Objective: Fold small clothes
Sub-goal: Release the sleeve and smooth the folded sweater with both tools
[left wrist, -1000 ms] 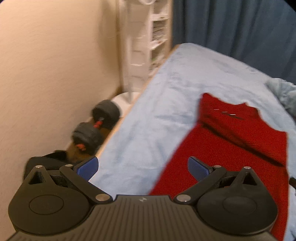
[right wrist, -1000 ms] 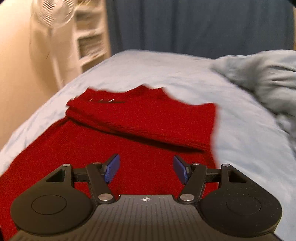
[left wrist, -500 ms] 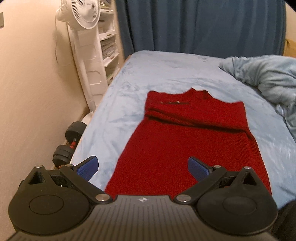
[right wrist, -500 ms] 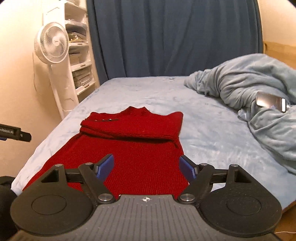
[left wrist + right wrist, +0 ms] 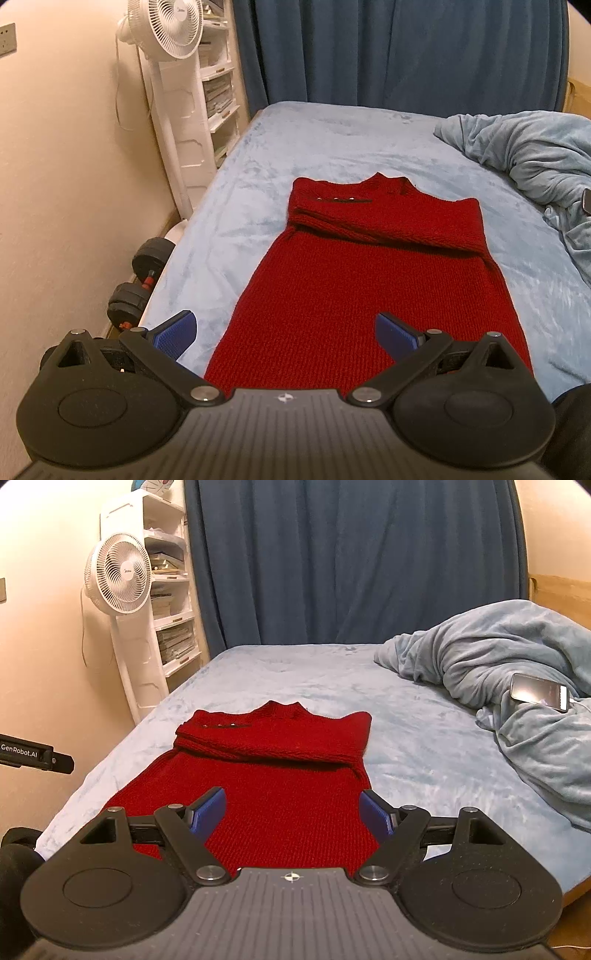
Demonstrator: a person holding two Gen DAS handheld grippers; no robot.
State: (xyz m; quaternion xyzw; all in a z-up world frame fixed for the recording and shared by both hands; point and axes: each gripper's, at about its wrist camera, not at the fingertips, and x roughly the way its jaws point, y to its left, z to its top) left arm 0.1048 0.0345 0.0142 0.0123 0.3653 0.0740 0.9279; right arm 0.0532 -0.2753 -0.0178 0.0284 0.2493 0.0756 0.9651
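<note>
Pale blue plush covers one bed point(image 5: 332, 147), the largest thing in both views, with one dark blue curtain point(image 5: 351, 561) hanging behind its far end. One rumpled blue-grey blanket point(image 5: 498, 664) is heaped on the bed's right side, and one smartphone point(image 5: 539, 692) lies on top of it, screen up. One red knit sweater point(image 5: 369, 288) lies flat along the middle of the bed, neck toward the curtain; its two sleeves are folded across the chest in one band, and the hem reaches the near edge. One white pedestal fan point(image 5: 118, 572) stands by the left wall in front of one white shelf unit point(image 5: 170, 590). Two black dumbbell ends on one red-collared bar point(image 5: 144, 266) sit on the floor between the wall and the bed.

The left gripper point(image 5: 286, 334) hangs above the sweater's near left part, its two blue pads spread wide with nothing between them. The right gripper point(image 5: 293, 812) hangs above the sweater's near right part, its two pads also wide apart and gripping nothing. Neither touches the cloth.
</note>
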